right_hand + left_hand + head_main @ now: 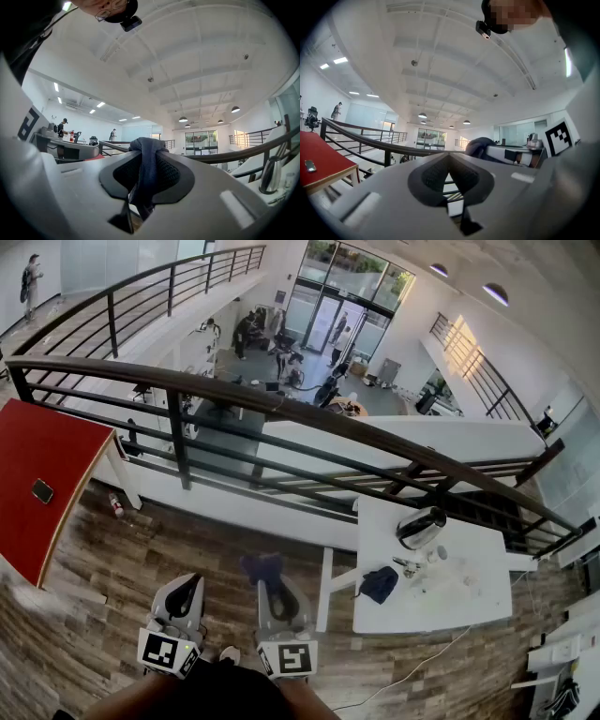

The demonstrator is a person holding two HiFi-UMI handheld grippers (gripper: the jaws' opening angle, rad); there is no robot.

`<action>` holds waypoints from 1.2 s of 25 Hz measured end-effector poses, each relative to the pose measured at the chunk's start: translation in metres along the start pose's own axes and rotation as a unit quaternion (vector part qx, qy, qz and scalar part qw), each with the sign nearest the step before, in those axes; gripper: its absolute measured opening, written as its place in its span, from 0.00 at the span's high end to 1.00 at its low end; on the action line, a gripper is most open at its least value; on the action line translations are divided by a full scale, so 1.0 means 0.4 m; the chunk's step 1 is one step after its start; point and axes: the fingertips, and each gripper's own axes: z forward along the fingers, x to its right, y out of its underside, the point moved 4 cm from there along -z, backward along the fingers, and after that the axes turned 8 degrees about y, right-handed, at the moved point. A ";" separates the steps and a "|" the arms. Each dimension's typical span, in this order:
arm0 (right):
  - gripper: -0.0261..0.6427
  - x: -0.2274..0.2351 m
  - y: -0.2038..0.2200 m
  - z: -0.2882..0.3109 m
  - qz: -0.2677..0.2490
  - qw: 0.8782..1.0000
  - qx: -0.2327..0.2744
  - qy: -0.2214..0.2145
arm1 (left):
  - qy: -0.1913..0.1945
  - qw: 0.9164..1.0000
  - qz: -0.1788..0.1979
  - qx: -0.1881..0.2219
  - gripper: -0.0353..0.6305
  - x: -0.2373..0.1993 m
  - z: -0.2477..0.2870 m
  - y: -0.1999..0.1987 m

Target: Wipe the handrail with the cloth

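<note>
The wiping has not begun, judging by how things lie: both grippers hang low over the wooden floor, well short of the handrail, and nothing touches the rail. What is done is the pickup. The right gripper is clamped on the cloth, and its own view shows the fabric pinched between the two dark pads with a bunched knob standing above the jaw tips and a tail hanging below. The left gripper has its jaws brought together with nothing between them. What is left is the whole job: carrying the cloth up to the rail, pressing it on the top face and running it along. The handrail is a dark, flat-topped bar that sweeps in a long curve from the left edge, beside the red table, across to the far right beyond the white table; thinner horizontal bars and upright posts sit under it. The cloth is dark blue, soft and crumpled.
</note>
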 end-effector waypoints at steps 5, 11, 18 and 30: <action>0.86 -0.020 0.001 -0.011 0.004 1.000 0.005 -0.003 | 0.000 1.000 -0.009 0.002 0.95 -0.007 -0.006 0.008; 0.85 -0.033 0.005 -0.031 0.016 1.000 0.012 -0.017 | -0.001 1.000 -0.003 0.004 0.95 0.012 -0.016 0.005; 0.85 -0.056 0.033 -0.037 0.032 0.999 0.007 -0.028 | -0.024 1.000 0.012 -0.003 0.95 -0.014 -0.056 0.015; 0.85 0.004 0.028 -0.015 0.019 0.999 -0.007 -0.028 | -0.005 0.999 -0.024 -0.041 0.95 -0.028 0.023 0.031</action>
